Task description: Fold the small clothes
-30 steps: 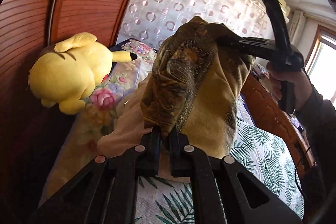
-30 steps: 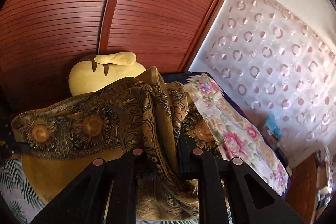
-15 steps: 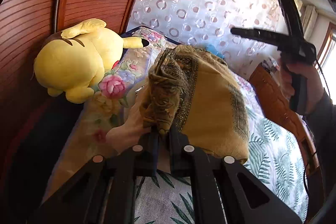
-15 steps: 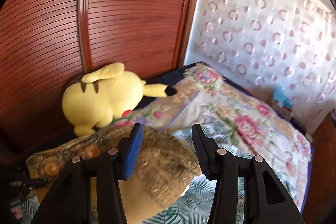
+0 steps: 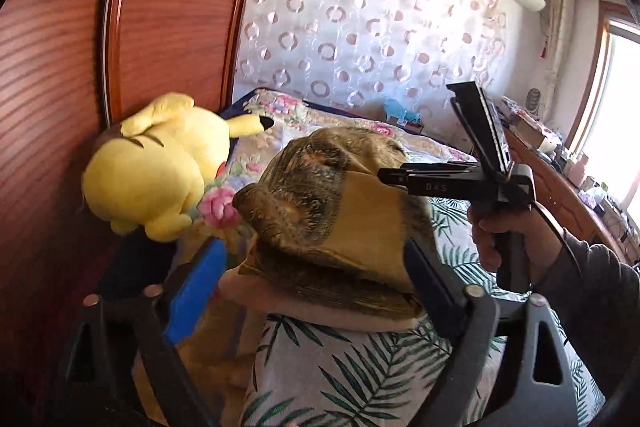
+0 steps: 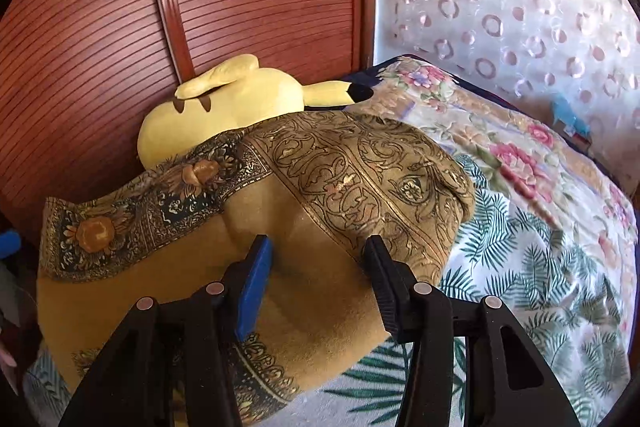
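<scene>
The ochre patterned scarf lies heaped on the fern-print bedsheet, its long axis running from the yellow plush toy side toward the right. The right gripper hangs directly over its plain middle, jaws parted, nothing pinched – clearly the nearer of the two. The left gripper sits at the scarf's near edge (the cloth between its fingers but not gripped), jaws opening wide – so the next pinch looks best made by the right
</scene>
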